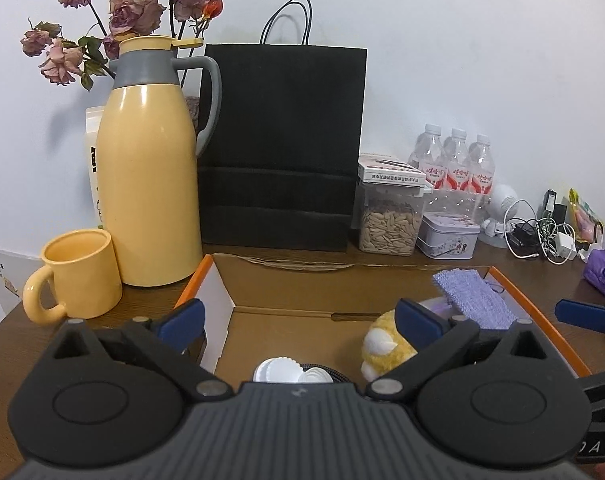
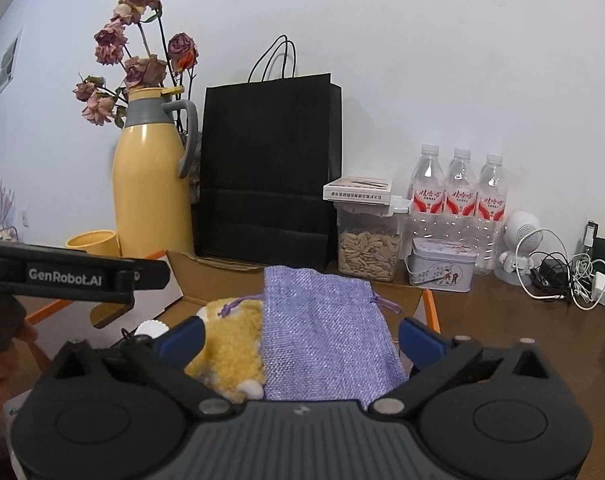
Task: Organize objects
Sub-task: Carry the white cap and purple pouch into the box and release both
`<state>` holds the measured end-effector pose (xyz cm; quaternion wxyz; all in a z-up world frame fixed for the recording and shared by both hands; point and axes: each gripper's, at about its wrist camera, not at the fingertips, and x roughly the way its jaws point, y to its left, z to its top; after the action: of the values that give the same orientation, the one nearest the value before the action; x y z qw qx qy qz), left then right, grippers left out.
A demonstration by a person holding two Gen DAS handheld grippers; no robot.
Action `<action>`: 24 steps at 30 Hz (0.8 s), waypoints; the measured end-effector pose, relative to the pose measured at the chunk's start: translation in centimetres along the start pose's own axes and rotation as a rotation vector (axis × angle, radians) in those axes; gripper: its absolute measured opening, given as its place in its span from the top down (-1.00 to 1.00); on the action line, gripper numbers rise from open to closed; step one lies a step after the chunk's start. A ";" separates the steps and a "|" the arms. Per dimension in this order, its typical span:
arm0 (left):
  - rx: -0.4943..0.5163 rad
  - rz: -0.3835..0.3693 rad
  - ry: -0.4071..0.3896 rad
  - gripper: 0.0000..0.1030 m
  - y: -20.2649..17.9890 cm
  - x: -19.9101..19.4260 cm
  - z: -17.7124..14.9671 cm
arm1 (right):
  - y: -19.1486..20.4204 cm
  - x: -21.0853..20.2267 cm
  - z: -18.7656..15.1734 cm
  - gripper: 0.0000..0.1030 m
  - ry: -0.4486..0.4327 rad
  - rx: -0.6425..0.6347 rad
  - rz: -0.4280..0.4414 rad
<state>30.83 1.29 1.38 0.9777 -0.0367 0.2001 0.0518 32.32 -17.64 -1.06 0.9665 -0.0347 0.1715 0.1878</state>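
Spread wide and holding nothing, the left tongs [image 1: 300,318] are seen poised over an open cardboard box [image 1: 286,292] with orange edges, which is set on the brown counter [image 1: 150,304]. Between and just below its blue-padded fingers a white ridged object [image 1: 280,370] is glimpsed, possibly a lid, though it is largely hidden by the tool body. A yellow plush toy [image 1: 382,350] is found inside the box beside the right-hand finger, and a lavender drawstring pouch [image 1: 472,298] is draped over the box's right side. The right tongs [image 2: 300,338] are likewise held apart, gripping nothing, directly above the pouch [image 2: 326,332], with the plush toy [image 2: 232,350] lying against the pouch's left edge; the left tool's black body is seen at the left of that view. Left of the box a yellow mug [image 1: 78,274] is placed just beside a tall yellow thermos [image 1: 150,168] with a grey collar and handle, behind which dried roses [image 1: 134,12] are seen. A black paper bag [image 1: 282,144] is stood against the wall behind the box. To its right a clear seed jar [image 1: 390,220], a small tin [image 1: 448,236], three water bottles [image 1: 456,160] and a tangle of cables [image 1: 538,236] are ranged along the counter.
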 end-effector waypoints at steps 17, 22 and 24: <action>-0.017 -0.009 -0.048 -1.00 0.1 -2.7 0.3 | 0.7 -2.5 0.6 -1.00 -0.061 -0.021 -0.008; -0.027 -0.013 -0.075 -1.00 0.5 -5.1 0.3 | 1.4 -4.4 0.9 -1.00 -0.091 -0.038 0.002; -0.024 -0.014 -0.085 -1.00 0.7 -6.2 0.3 | 1.6 -5.2 0.9 -1.00 -0.101 -0.040 -0.001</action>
<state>25.19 1.44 4.05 0.9852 -0.0474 0.1576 0.0489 27.51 -17.84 1.59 0.9731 -0.0447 0.1187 0.1925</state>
